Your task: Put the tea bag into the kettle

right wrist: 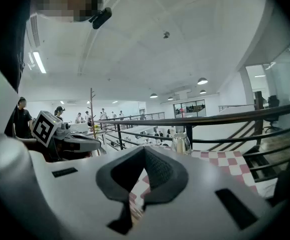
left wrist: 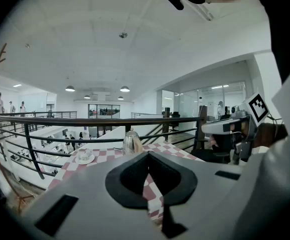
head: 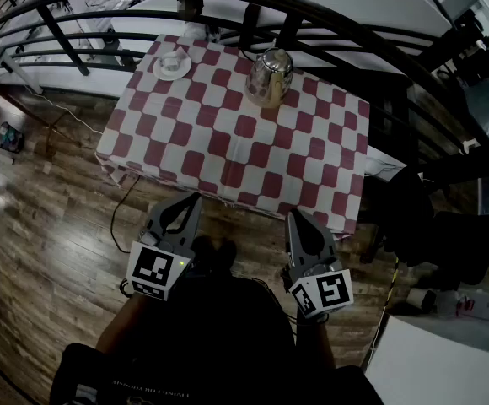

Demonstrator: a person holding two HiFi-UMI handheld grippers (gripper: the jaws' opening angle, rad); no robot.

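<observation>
A shiny metal kettle (head: 269,76) stands at the far middle of the table with the red-and-white checked cloth (head: 228,142). At the cloth's far left corner a white saucer (head: 172,64) carries a small white thing; I cannot tell whether that is the tea bag. Both grippers hang in front of the table's near edge, over the floor, apart from everything. My left gripper (head: 191,201) is shut and holds nothing, and my right gripper (head: 298,218) is likewise shut with nothing in it. The kettle (left wrist: 130,142) and saucer (left wrist: 84,157) show far beyond the left jaws, and the kettle (right wrist: 180,143) shows beyond the right jaws.
A black metal railing (head: 228,11) runs just behind the table. Wooden floor (head: 51,218) with a cable lies on the left. A dark chair (head: 447,226) stands to the right, and a white surface (head: 447,361) with small items sits at the lower right.
</observation>
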